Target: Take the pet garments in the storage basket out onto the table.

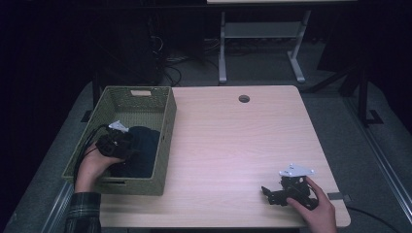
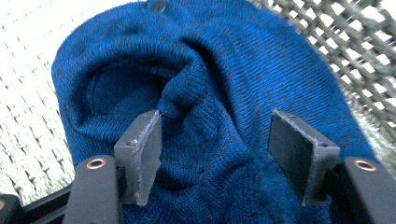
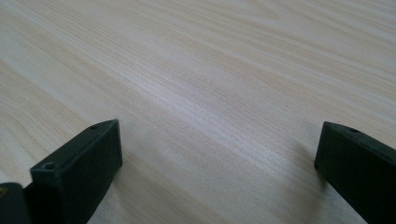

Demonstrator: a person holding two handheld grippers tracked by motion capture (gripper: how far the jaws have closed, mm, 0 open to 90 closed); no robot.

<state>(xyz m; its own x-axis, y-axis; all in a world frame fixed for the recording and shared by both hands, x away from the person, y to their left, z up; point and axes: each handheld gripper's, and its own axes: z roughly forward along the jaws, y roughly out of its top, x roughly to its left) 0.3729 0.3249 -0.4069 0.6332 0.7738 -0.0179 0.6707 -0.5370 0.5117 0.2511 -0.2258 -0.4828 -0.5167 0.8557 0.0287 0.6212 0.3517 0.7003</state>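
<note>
**Left gripper at the knit, grasp not yet made**

Left gripper (image 2: 215, 154) sits low in the basket (image 1: 167, 126), its jaws partly open and straddling a raised fold of the blue knit (image 2: 205, 84). One pad edge looks to touch the fold near its crest; the other stands apart from the cloth. Nothing is pinched, so it has hold of nothing.

The knit is a dark blue woven garment, bunched, lying on the basket floor toward the near end, with the mesh wall just beside it in the left gripper view. From the high view the left hand (image 1: 94, 167) comes over the near left rim and the gripper (image 1: 116, 143) rests over the cloth (image 1: 143, 150).

Basket stands on the left side of the table (image 1: 233, 145), slightly overhanging its left edge. Right gripper (image 1: 273, 194) lies low near the table's near right corner — jaws wide open, bare wood between them (image 3: 215, 116), right hand (image 1: 316, 208) on its body.

Progress, as a judgement: early. Approach to the knit looks done — closing on the fold, lifting it clear of the basket and whatever follows on the table are all left. Right side idle, well apart from the basket.
</note>
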